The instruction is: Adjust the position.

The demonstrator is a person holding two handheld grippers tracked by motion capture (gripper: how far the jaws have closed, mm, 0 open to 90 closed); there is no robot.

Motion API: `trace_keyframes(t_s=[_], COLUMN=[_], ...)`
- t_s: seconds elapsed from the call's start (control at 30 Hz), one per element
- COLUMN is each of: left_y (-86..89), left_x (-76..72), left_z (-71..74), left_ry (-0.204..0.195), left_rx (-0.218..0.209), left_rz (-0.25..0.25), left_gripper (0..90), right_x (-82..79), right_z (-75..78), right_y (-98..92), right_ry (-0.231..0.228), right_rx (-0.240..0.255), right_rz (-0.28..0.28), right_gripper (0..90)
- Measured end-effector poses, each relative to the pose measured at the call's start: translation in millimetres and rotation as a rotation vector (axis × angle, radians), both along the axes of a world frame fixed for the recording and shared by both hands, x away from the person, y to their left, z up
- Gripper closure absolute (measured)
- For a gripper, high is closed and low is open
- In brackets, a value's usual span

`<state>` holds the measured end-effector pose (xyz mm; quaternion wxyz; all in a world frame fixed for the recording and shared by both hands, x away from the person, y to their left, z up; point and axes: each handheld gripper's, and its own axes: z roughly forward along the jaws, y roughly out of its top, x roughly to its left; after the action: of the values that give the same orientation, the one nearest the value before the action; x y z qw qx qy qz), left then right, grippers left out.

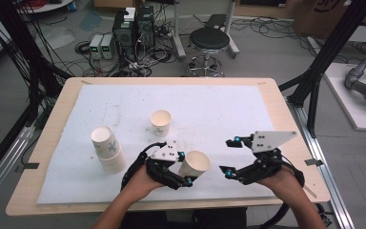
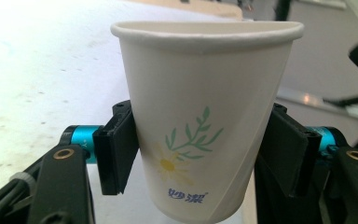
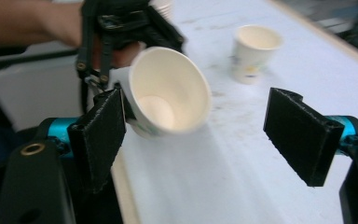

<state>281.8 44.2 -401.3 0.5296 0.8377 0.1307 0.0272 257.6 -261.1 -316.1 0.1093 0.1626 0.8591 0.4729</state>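
Observation:
My left gripper (image 1: 186, 168) is shut on a white paper cup (image 1: 195, 163) with a flower print, tilted with its mouth toward the right, just above the white mat near the table's front. In the left gripper view both pads (image 2: 116, 149) press on the cup's sides (image 2: 200, 93). My right gripper (image 1: 228, 157) stands open just right of that cup, with nothing between its pads (image 3: 303, 133); the held cup's open mouth (image 3: 168, 93) faces it from a little way off. Another single cup (image 1: 160, 122) stands upright mid-table. A stack of cups (image 1: 107, 149) stands at the left.
A white mat (image 1: 209, 105) covers most of the wooden table (image 1: 276, 102). On the floor beyond the far edge are a black stool (image 1: 209, 40) and electronics boxes with cables (image 1: 133, 28). Black frame posts (image 1: 324, 62) rise at the right.

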Motion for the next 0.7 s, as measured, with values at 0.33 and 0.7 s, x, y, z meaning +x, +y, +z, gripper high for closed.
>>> trace_keyframes(t_s=[0.33,0.7], left_y=[14.2,21.1], left_x=[4.4,8.2], left_z=[-1.8,2.5], left_ry=[-0.045,-0.092], left_rx=[-0.104,-0.18], left_rz=[0.135,0.195], left_gripper=[32.2,32.2], right_x=[-10.4,-11.4], right_z=[-38.0,-50.8], right_y=[-47.2,-51.9], right_ry=[-0.041,-0.069], right_rx=[0.142,0.141], right_rz=[-0.226,-0.297], right_gripper=[21.4,21.4])
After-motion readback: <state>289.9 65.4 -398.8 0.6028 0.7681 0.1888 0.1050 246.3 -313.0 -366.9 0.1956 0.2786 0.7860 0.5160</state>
